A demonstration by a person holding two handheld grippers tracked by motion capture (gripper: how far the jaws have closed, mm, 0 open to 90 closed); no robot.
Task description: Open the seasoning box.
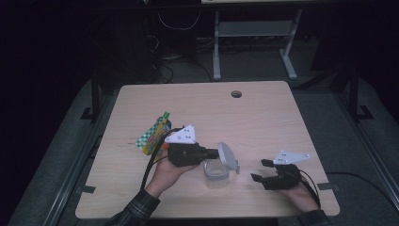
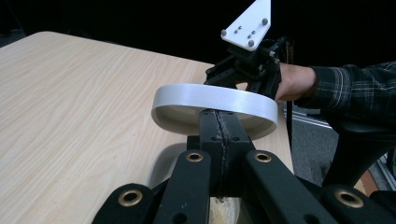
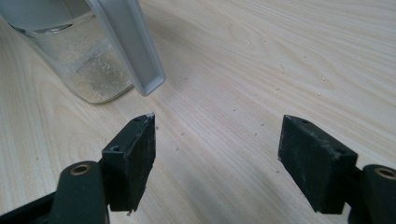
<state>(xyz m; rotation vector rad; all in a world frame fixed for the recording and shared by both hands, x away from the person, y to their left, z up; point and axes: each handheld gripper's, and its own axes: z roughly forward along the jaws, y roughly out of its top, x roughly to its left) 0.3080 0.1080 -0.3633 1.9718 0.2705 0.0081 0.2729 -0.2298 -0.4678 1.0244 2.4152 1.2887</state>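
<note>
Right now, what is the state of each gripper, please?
Left gripper: shut on the grey lid, above the clear jar.
Right gripper: open, holding nothing.

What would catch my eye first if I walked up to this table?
Probably the white lid, pinched by its rim in the left gripper and held tilted just above a clear jar near the front of the table. To the right, the right gripper rests with its fingers apart and nothing between them. Farther left, behind the left gripper, a green-capped food pouch lies on the wood.
</note>
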